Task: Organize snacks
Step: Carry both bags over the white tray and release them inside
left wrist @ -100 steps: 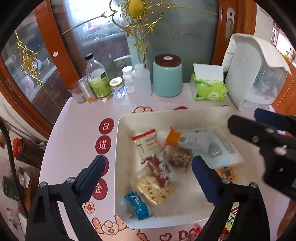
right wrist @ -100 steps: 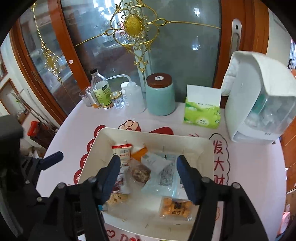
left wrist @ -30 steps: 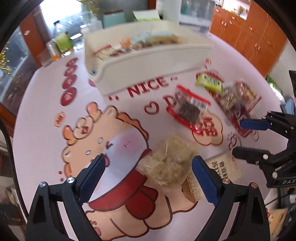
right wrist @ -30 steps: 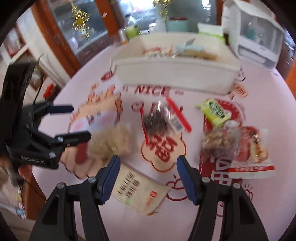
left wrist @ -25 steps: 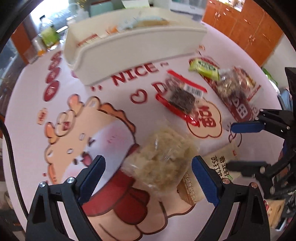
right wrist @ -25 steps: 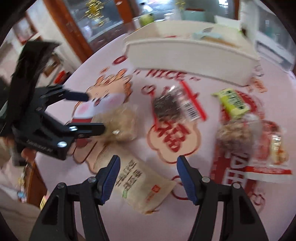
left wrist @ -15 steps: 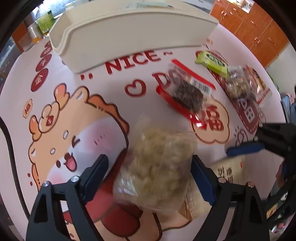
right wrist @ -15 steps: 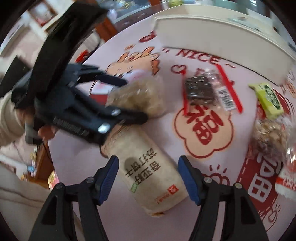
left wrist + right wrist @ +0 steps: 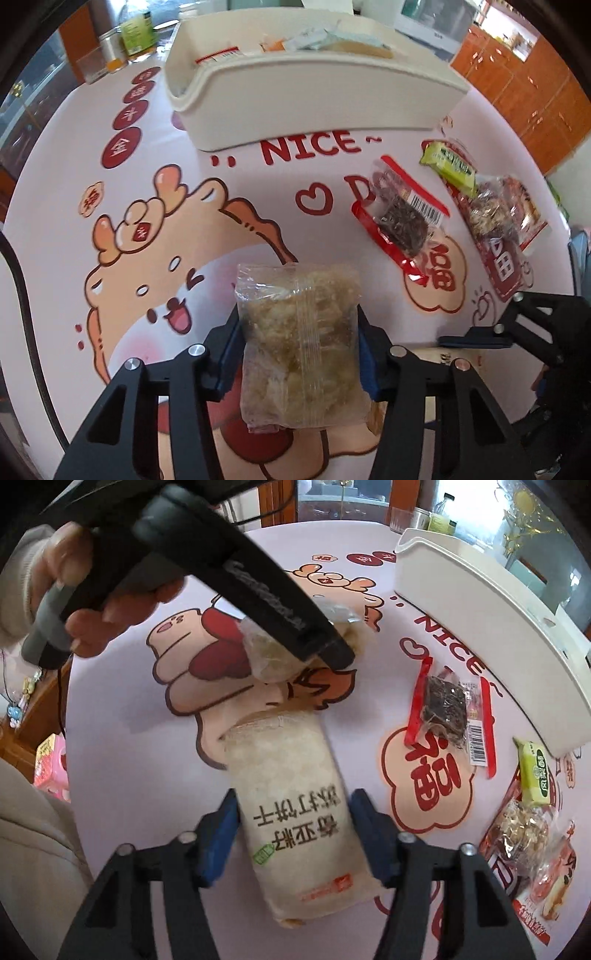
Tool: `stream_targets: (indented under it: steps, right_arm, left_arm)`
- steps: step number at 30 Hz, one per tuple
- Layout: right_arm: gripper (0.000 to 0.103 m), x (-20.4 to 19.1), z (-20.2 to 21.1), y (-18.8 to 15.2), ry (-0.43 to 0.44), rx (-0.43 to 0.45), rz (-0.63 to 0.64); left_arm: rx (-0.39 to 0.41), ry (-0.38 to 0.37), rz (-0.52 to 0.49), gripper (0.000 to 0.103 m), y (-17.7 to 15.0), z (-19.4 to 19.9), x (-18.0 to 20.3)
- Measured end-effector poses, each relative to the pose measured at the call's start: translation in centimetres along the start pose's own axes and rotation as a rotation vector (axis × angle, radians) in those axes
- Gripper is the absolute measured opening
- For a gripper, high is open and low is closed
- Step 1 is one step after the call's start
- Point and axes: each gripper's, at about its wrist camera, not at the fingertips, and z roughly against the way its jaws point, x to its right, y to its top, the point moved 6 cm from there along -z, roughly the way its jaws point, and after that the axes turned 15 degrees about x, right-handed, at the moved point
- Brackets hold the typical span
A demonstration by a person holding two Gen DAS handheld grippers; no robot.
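Clear crumbly packet (image 9: 301,343) nipped mid-body by left gripper (image 9: 299,354), in front of white bin (image 9: 314,85); soft, light, crushable. Beige cracker bag (image 9: 291,812) squeezed by right gripper (image 9: 293,827); fragile.

a home dining room: cartoon tablecloth (image 9: 155,229), wooden cabinets (image 9: 532,88), snack bin (image 9: 317,88)

Pink tablecloth (image 9: 255,192) with red lettering and a cartoon deer, cream bin (image 9: 317,92), beige cracker packet (image 9: 295,812)
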Motion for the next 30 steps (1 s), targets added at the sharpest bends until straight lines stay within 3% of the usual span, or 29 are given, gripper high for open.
stream_targets:
  steps: [7,17,23,30]
  right_arm:
    - [0.057,0.2,2.5,1.5,0.001,0.085,-0.072]
    - [0.058,5.7,7.8,6.3,-0.13,0.224,-0.195]
    - [0.058,11.4,10.9,10.5,-0.201,0.291,-0.305]
    - [0.058,18.5,12.3,13.9,-0.266,0.291,-0.513]
  left_arm:
    - [0.08,0.004,0.055,0.051,1.6,3.8,-0.5]
    - [0.187,-0.002,0.056,0.051,6.1,8.8,-0.4]
    - [0.261,0.007,0.013,0.051,11.5,10.9,0.2]
    - [0.348,0.061,-0.049,0.051,18.8,12.3,0.9]
